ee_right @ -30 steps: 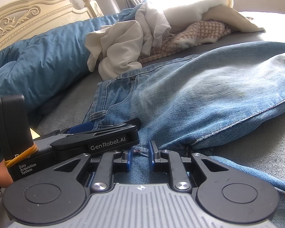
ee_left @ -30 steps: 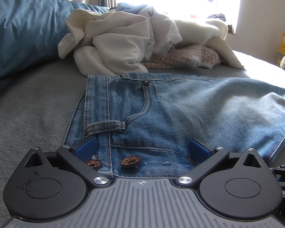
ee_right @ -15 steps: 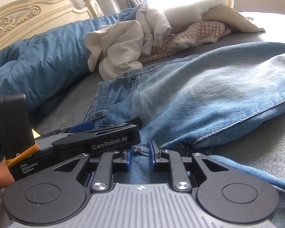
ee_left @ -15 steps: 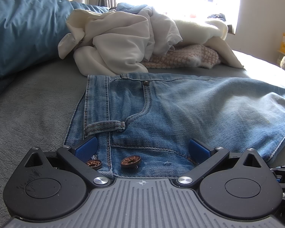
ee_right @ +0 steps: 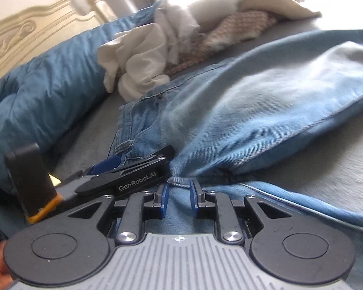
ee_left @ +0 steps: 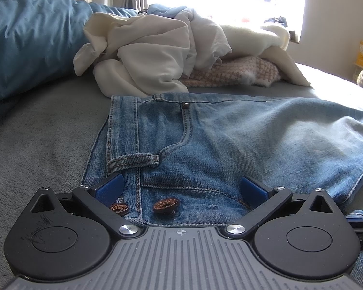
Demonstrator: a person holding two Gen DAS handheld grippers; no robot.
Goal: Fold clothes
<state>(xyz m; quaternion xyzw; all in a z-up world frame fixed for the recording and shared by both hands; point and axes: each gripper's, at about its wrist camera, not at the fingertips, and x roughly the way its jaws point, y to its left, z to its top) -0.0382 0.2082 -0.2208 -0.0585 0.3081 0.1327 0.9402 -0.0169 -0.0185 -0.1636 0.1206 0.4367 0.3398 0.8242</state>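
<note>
Jeans (ee_left: 230,145) lie on the bed (ee_left: 36,145), clothes pile (ee_left: 157,53) behind.

"GenRobot.AI" reads in pale letters along the black side of the left tool (ee_right: 138,177).

Left wrist view low over the jeans (ee_left: 205,145) waistband, facing the window, right wrist view equally close, seemingly tilted and blurred, both sharing jeans, white clothes pile (ee_left: 152,48), blue duvet (ee_right: 36,96)

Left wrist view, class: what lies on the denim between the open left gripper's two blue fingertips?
Jeans waistband with two copper buttons, seen between the left gripper tips.
</note>
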